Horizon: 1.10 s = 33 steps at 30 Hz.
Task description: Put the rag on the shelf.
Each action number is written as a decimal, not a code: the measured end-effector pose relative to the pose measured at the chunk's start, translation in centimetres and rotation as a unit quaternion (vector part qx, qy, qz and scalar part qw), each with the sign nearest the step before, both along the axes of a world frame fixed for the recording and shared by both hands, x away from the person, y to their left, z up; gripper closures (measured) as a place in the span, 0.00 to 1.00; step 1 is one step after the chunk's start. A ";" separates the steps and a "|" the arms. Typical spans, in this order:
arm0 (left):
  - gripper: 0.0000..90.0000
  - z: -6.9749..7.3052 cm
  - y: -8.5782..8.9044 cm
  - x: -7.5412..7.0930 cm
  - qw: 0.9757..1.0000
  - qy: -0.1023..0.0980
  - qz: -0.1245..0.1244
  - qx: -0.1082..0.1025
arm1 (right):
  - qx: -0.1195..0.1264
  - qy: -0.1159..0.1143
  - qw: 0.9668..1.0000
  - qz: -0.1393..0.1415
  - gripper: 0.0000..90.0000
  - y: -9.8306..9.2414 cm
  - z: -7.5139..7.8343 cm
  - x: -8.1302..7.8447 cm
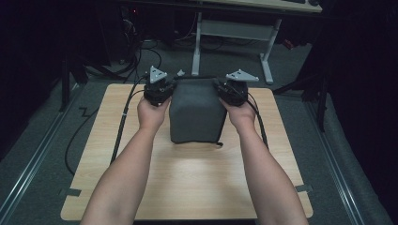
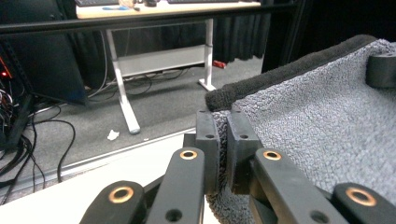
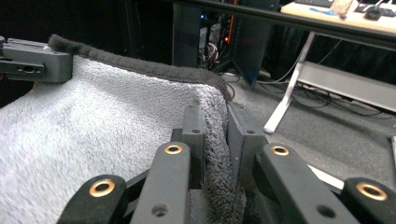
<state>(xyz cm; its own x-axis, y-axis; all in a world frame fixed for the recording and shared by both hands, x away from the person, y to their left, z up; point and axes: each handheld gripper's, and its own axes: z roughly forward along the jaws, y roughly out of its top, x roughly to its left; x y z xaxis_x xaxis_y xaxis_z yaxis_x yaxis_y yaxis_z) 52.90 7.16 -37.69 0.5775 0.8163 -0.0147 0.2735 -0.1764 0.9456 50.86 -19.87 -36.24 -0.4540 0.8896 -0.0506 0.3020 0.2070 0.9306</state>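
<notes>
A dark grey terry-cloth towel lies on the light wooden bench, its far edge lifted. The left tongs and right tongs each pinch a far corner, spread apart to keep the cloth taut, probably for folding.

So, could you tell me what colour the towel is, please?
Plain grey towel, with a darker edge; the right gripper view shows it best.

L gripper & R gripper both clamped, arms outstretched.
</notes>
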 end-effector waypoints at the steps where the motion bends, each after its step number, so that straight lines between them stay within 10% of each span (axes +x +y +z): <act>1: 0.95 -0.2 0.0 0.0 1.000 0.003 -0.002 0.000 | 0.002 0.011 1.000 0.002 0.88 -0.2 -0.5 0.0; 33: 0.95 -6.0 -0.1 0.1 0.995 0.088 -0.034 -0.026 | 0.056 0.069 0.996 0.030 0.90 -2.7 -4.3 0.0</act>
